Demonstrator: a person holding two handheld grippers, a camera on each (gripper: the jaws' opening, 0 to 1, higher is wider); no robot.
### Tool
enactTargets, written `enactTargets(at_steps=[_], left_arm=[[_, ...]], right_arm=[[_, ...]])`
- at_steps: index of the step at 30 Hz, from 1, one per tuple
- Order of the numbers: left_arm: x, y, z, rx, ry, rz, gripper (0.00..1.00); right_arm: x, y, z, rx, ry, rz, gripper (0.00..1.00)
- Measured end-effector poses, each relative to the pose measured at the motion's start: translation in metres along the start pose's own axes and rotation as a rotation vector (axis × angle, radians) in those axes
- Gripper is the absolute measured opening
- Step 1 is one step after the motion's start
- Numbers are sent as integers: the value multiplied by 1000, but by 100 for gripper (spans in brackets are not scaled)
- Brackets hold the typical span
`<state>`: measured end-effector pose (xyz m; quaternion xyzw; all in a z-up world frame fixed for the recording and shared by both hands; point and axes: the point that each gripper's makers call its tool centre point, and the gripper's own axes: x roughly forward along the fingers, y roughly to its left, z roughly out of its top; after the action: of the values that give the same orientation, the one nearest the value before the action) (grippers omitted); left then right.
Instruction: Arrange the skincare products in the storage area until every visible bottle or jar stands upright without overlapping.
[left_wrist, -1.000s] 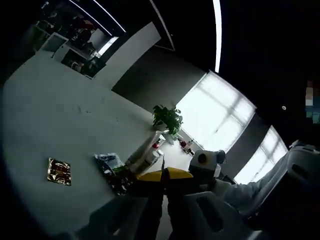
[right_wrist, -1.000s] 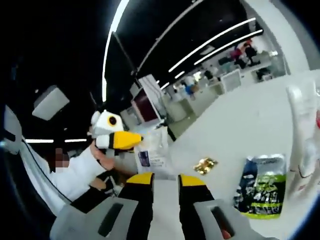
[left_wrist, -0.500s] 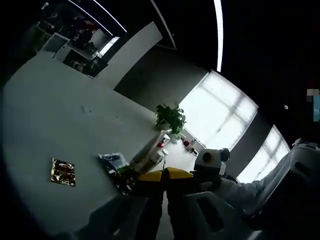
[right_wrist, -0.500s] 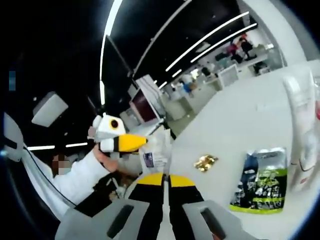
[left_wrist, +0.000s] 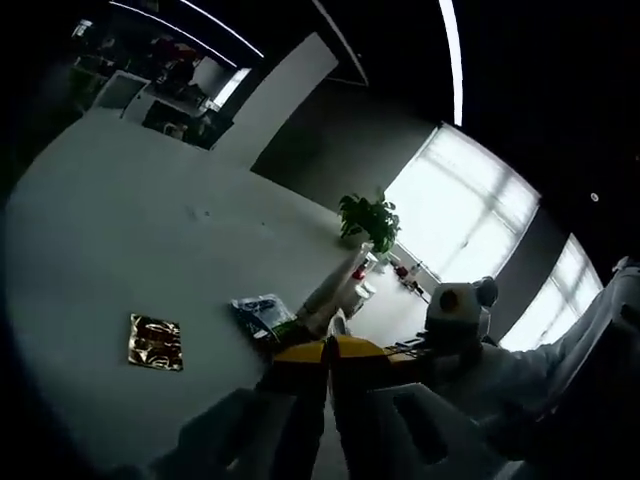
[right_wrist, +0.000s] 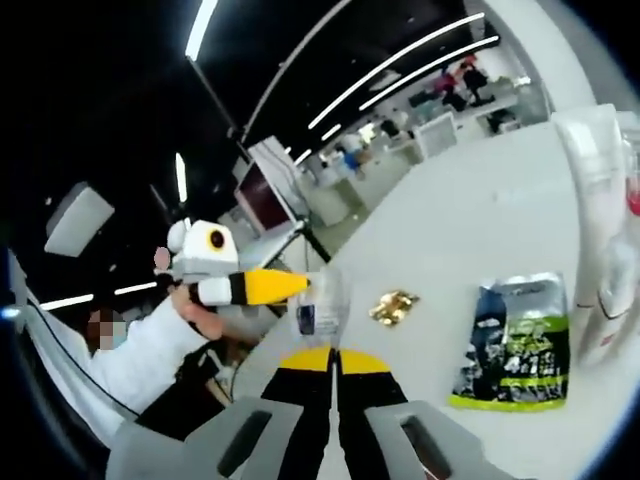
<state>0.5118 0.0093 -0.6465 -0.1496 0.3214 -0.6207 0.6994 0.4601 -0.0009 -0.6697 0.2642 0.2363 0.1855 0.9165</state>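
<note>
My left gripper (left_wrist: 328, 348) is shut, its yellow tips pressed together with nothing between them, held above a white table (left_wrist: 120, 240). Beyond it lie a blue-green sachet (left_wrist: 262, 312) and white tubes (left_wrist: 340, 292). My right gripper (right_wrist: 335, 357) is also shut and holds nothing. In the right gripper view the sachet (right_wrist: 512, 342) lies flat at the right, next to a tall white tube (right_wrist: 598, 190) at the edge. A clear container with a blue label (right_wrist: 312, 312) stands behind the left gripper (right_wrist: 298, 286), which a hand holds at the left.
A gold foil packet (left_wrist: 156, 342) lies flat on the table, also seen as the gold packet (right_wrist: 393, 305) in the right gripper view. A potted plant (left_wrist: 368, 218) stands at the far end. A person's white sleeve (left_wrist: 520, 370) is at the right.
My right gripper's jaws were apart one second ago and are shut now. Both cameras have shifted a little; the things on the table lie as before.
</note>
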Motion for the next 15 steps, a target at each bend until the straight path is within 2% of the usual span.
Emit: enactTargets(at_steps=[5, 15], left_arm=[[9, 17, -12, 60, 50, 70, 0], [22, 39, -31, 131, 121, 148, 0]], right_arm=[[7, -10, -8, 5, 32, -38, 0], [19, -28, -24, -6, 97, -105, 0]])
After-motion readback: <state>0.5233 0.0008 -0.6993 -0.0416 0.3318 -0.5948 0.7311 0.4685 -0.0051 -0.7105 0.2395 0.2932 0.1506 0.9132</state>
